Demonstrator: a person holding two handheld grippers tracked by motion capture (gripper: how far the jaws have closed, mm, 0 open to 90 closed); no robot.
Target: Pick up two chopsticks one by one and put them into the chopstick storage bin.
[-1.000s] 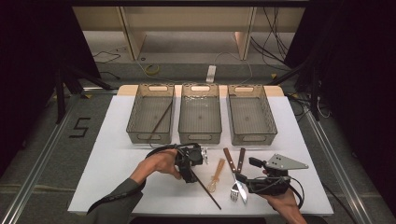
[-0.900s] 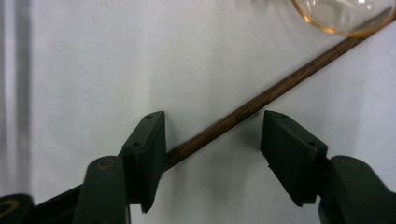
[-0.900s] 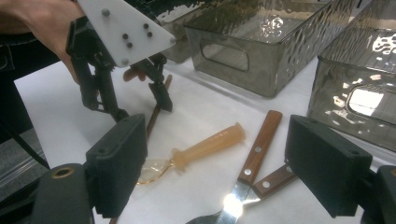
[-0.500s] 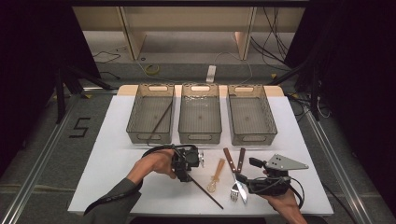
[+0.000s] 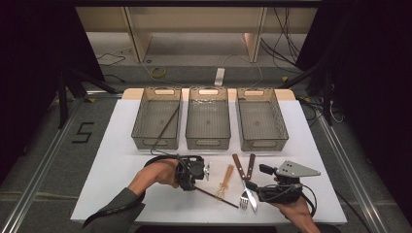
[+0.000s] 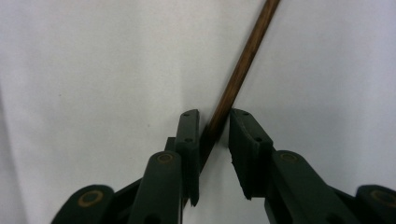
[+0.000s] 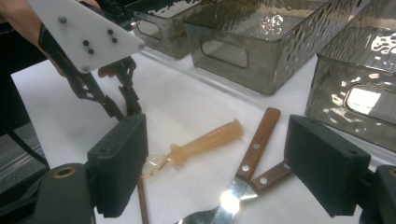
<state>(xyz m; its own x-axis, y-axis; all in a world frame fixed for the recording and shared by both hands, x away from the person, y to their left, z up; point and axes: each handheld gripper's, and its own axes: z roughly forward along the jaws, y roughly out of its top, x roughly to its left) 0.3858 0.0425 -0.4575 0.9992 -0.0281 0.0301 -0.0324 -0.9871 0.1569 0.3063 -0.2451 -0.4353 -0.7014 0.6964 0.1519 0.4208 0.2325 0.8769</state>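
Left gripper view: left gripper [image 6: 212,140], fingers just closing, straddles a brown chopstick [image 6: 243,65] lying on the white surface [image 5: 121,170], not yet clamped. Right gripper [image 7: 215,172] gapes, holding nothing. Farther off, one chopstick [image 5: 165,127] already lies in the left bin [image 5: 156,118]; cutlery remains unsorted.

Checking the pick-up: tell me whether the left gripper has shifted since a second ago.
Yes. The left gripper has slid slightly left, away from the amber fork, and its jaws have just been closing around the dark chopstick.
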